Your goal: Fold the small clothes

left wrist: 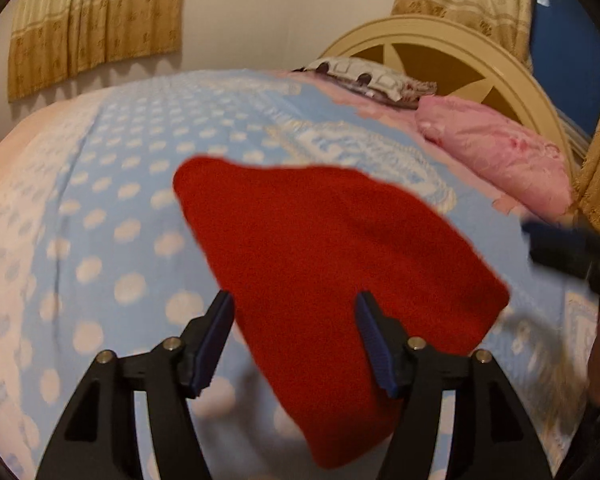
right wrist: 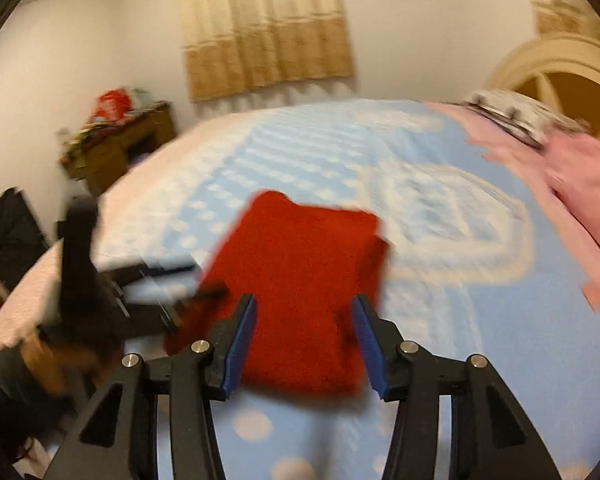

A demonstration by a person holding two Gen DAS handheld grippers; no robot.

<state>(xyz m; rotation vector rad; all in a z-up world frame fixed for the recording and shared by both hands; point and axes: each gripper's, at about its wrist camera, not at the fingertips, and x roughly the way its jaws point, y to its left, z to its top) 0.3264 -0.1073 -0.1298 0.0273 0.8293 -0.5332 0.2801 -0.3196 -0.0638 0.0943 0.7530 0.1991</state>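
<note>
A red knitted garment (left wrist: pixel 320 240) lies folded on the blue polka-dot bedspread (left wrist: pixel 112 208). My left gripper (left wrist: pixel 294 298) hovers over its near left part, jaws open, blue pads apart and not pressing the cloth. In the right wrist view the same red garment (right wrist: pixel 300 248) lies as a rough rectangle beyond my right gripper (right wrist: pixel 305 300), which is also open and holds nothing. The left gripper (right wrist: pixel 168 280) shows there as a dark blur at the garment's left edge. The right gripper (left wrist: pixel 568 252) appears blurred at the right rim of the left wrist view.
A pink pillow (left wrist: pixel 496 152) and a patterned pillow (left wrist: pixel 364 74) lie against the cream headboard (left wrist: pixel 460 40). A cluttered wooden desk (right wrist: pixel 116 140) and a black object (right wrist: pixel 12 232) stand past the bed's left side. Beige curtains (right wrist: pixel 268 24) hang on the far wall.
</note>
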